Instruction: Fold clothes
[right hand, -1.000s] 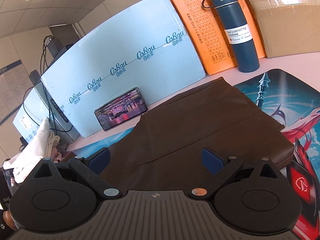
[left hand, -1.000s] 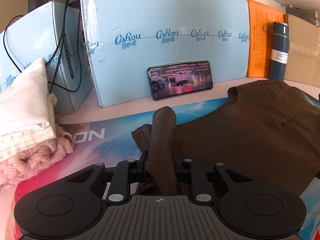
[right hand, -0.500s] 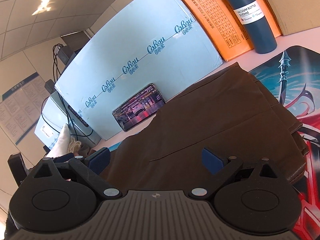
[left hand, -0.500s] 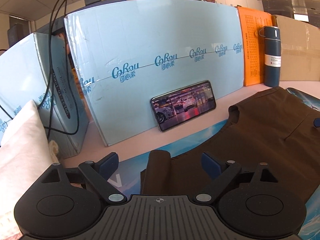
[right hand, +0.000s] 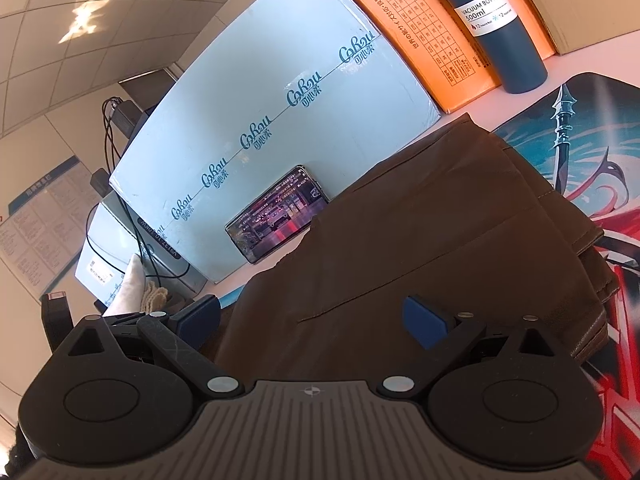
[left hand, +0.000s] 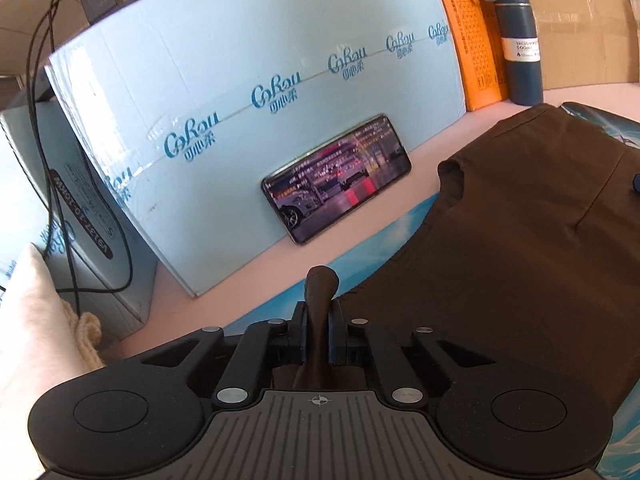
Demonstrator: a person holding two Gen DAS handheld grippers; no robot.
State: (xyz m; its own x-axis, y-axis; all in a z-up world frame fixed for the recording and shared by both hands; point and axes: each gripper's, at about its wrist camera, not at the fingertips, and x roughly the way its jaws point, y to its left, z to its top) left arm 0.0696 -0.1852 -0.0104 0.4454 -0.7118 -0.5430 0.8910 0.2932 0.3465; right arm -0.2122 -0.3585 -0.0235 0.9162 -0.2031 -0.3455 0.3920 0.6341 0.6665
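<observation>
A brown garment [left hand: 520,240] lies on the printed mat, folded into layers at its right side [right hand: 460,220]. My left gripper [left hand: 316,332] is shut on a bunched edge of the brown garment at its near left corner; the pinched cloth stands up between the jaws. My right gripper [right hand: 316,316] is open and empty, its blue pads spread wide just above the garment's near part. The left gripper's body shows at the far left of the right wrist view.
A light blue box [left hand: 260,100] stands at the back with a phone [left hand: 336,180] leaning on it. An orange board [right hand: 432,28] and a dark blue vacuum bottle [right hand: 492,28] stand back right. White and knitted clothes [left hand: 36,320] are stacked at the left.
My left gripper, shut on the cloth a second ago, opened half a second ago and has now shut on the garment's edge again. The right gripper stayed open and tilted.
</observation>
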